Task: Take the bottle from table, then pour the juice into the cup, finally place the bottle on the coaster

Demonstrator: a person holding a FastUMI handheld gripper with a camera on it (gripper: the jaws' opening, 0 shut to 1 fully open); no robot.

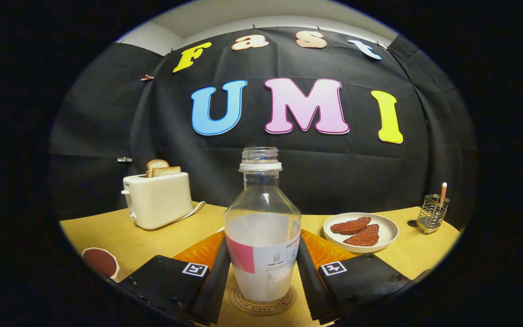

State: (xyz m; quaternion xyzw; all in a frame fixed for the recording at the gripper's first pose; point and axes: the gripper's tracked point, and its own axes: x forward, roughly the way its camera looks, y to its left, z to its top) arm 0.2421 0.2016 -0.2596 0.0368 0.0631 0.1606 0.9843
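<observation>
My gripper [261, 268] has both fingers pressed on the bottle [262, 227], which stands upright on the coaster [261, 302]. That looks like the last step, with the bottle set down. Next, open wide and back off without tipping it.

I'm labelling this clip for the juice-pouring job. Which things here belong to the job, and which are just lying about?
Job:
- bottle, open-topped, standing on the coaster, with a finger of the gripper against each side
- cup, beside the fingers

Lying about:
- toaster with toast
- plate of food
- wire holder
- orange mat
</observation>
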